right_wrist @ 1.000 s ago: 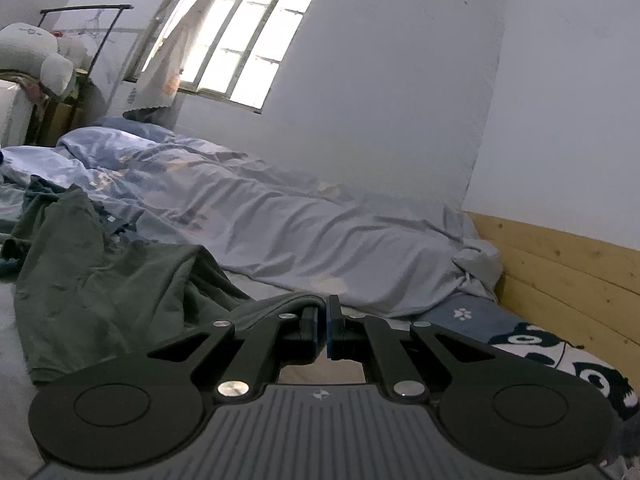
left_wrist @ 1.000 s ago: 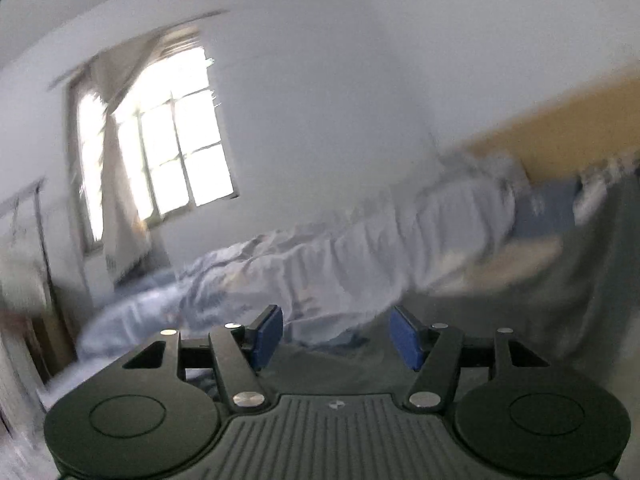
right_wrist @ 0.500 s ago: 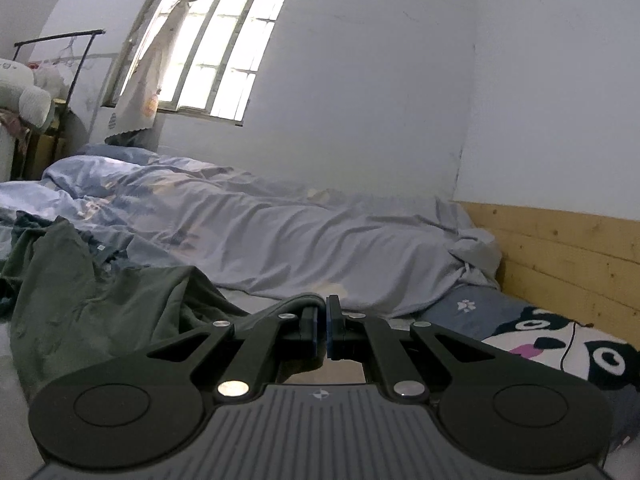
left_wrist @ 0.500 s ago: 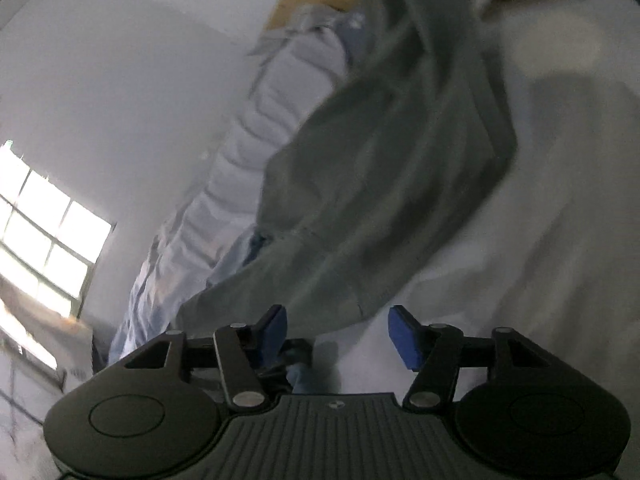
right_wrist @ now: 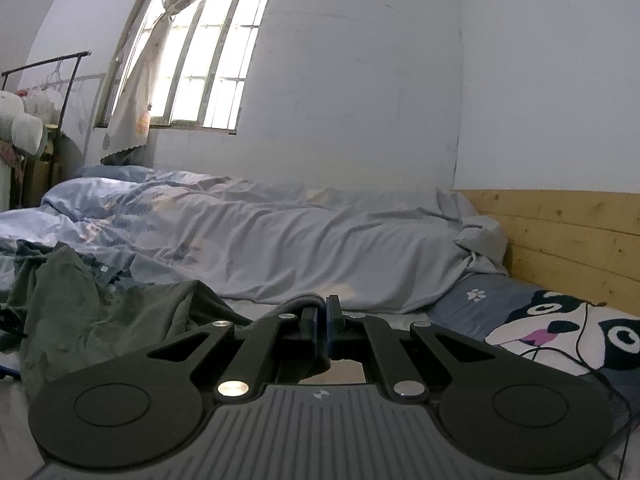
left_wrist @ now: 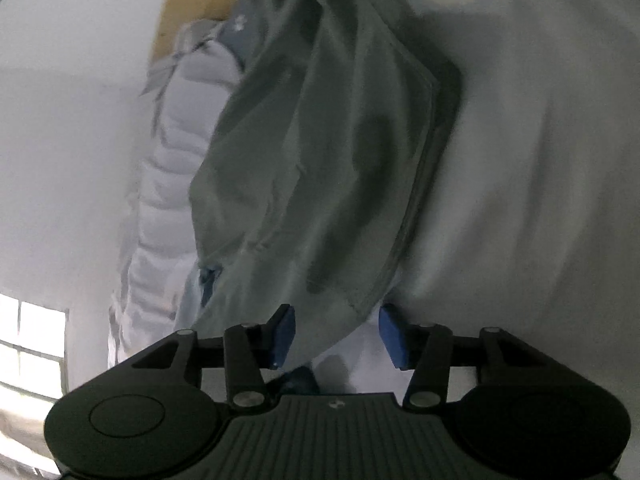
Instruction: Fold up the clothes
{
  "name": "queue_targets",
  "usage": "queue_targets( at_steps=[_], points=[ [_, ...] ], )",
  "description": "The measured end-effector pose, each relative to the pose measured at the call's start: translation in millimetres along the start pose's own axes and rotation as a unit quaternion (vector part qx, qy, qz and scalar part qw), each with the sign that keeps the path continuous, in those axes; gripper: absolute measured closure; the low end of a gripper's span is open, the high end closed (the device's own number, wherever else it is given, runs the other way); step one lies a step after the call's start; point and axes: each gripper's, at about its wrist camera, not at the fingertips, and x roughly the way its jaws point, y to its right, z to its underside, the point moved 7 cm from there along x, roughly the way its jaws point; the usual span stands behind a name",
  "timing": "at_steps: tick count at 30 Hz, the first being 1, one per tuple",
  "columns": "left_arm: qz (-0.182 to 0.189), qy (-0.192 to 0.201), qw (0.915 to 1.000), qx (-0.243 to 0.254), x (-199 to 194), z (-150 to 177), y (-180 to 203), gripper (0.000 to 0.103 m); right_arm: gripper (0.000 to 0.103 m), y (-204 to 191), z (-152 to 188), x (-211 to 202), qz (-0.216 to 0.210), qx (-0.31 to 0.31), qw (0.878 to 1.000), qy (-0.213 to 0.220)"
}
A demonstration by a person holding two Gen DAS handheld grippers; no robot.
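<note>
A dark green garment [left_wrist: 320, 152] lies stretched across the pale bed sheet [left_wrist: 520, 200] in the blurred, tilted left wrist view. One hemmed corner of it reaches down between the blue pads of my left gripper [left_wrist: 338, 336], which stands open just short of it. In the right wrist view the same green garment [right_wrist: 92, 312] is bunched at the lower left, and a fold of it runs up to my right gripper [right_wrist: 322, 320], which is shut on that edge.
A rumpled light-blue duvet [right_wrist: 280, 240] runs along the wall behind the garment. A wooden headboard [right_wrist: 568, 240] and a cartoon-print pillow [right_wrist: 560, 332] lie to the right. A window [right_wrist: 192, 76] with a curtain and a clothes rack [right_wrist: 60, 68] stand at the left.
My left gripper has swung from facing the window down onto the garment, closing in on its corner, still open. My right gripper stays shut on the garment and has tilted slightly upward.
</note>
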Motion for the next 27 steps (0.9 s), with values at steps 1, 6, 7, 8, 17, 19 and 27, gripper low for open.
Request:
queue_targets(
  at_steps=[1,6,7,8,17,19,27],
  points=[
    [0.007,-0.001,0.9999,0.011,2,1,-1,0.056,0.101,0,0,0,0.0,0.002,1.0,0.0],
    [0.024,0.016,0.996,0.085,9,2,10,0.08,0.101,2,-1,0,-0.001,0.008,1.0,0.001],
    [0.025,0.019,0.9947,0.098,10,3,13,0.084,0.101,2,0,0,-0.001,0.01,1.0,0.001],
    [0.027,0.023,0.9933,0.11,10,5,17,0.085,0.101,2,0,0,-0.001,0.011,1.0,0.0],
    [0.0,0.04,0.9915,0.124,19,2,20,0.084,0.101,3,0,-2,-0.003,0.013,1.0,0.0],
    [-0.009,0.044,0.9908,0.128,21,1,21,0.083,0.101,3,0,-2,-0.003,0.014,1.0,0.0],
    [-0.031,0.049,0.9937,0.096,26,-2,22,0.097,0.101,1,1,-1,-0.003,0.01,1.0,-0.003]
  ],
)
